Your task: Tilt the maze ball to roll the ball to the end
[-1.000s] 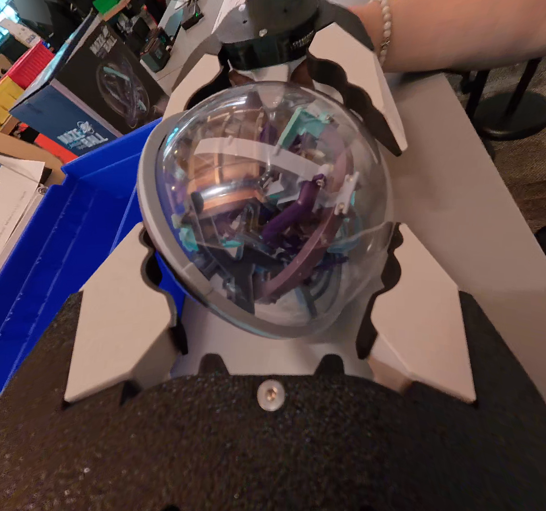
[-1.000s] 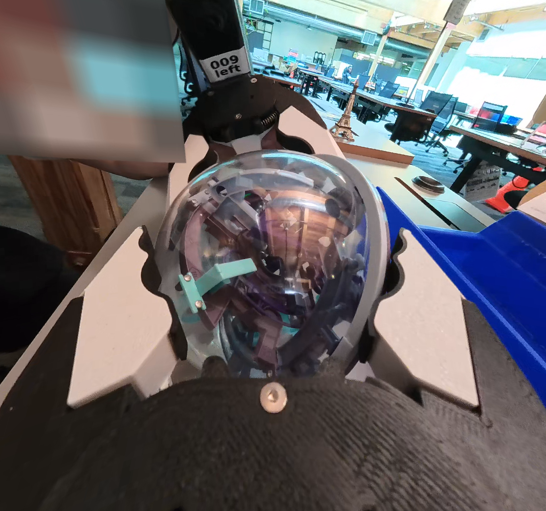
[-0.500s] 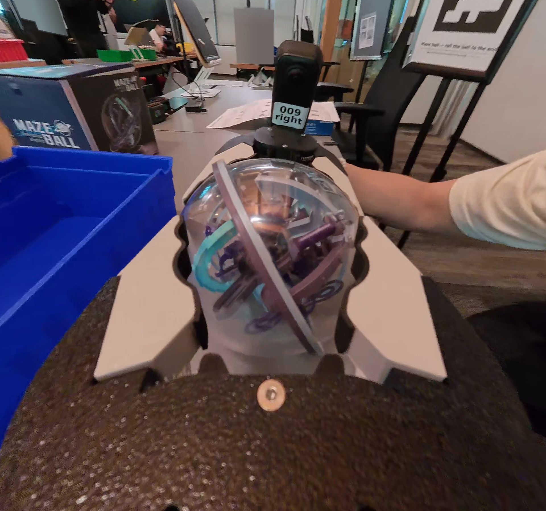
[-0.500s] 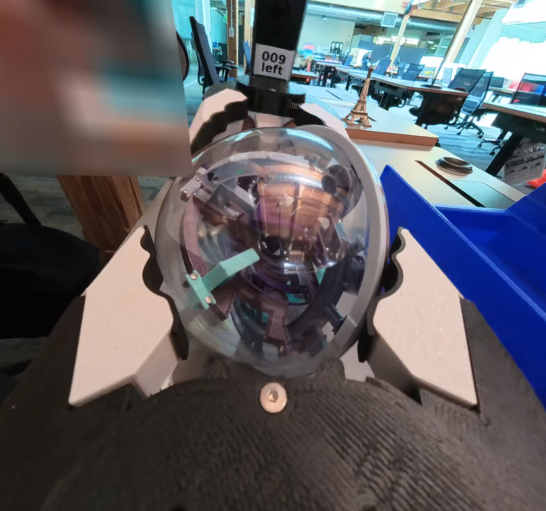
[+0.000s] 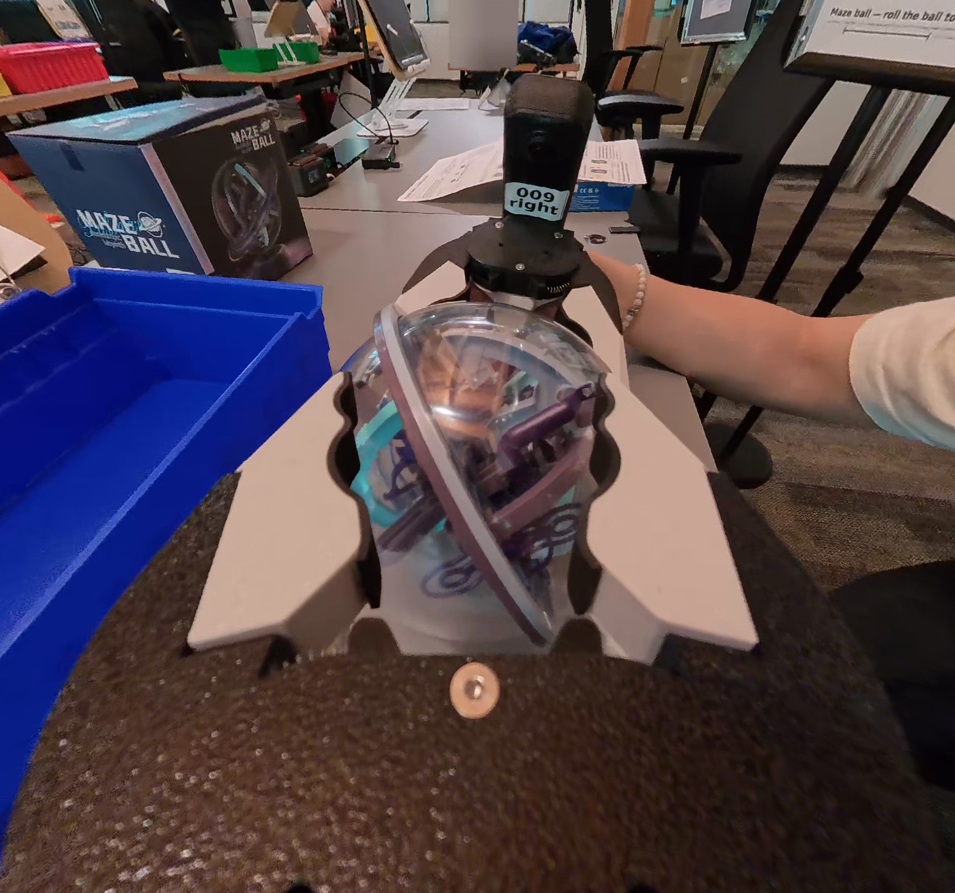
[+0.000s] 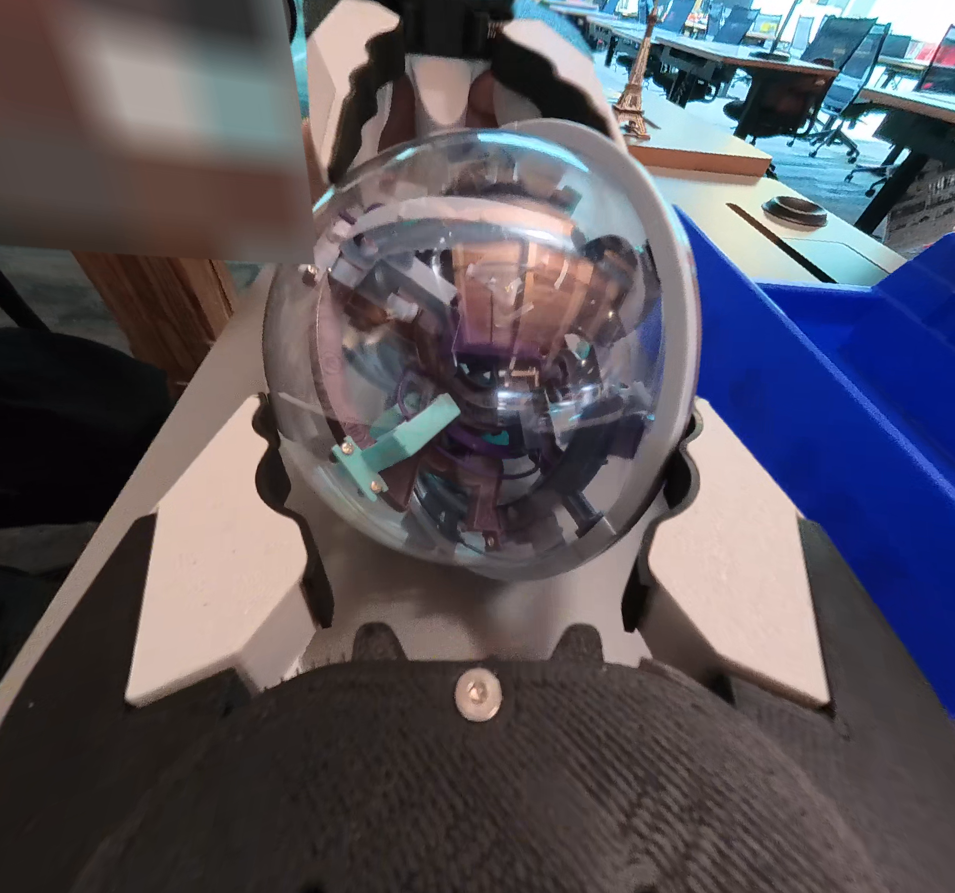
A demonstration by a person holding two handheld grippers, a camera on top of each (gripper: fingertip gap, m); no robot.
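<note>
Tilting is the step in hand: the left tool (image 5: 478, 475) is clamping the near side of the maze ball (image 5: 480, 460) above the desk's (image 5: 393, 243) edge, beside the blue bin (image 5: 129, 403), while the right tool (image 6: 475, 460) is pinching the far side. Small, slow, matched wrist rolls are probably working best; the inner ball is not showing.

Since a second ago we have rolled the ball (image 5: 480, 460) so its grey seam, then curving round the left, now slants across the middle, and both claws have levelled from looking down at the bench.
</note>
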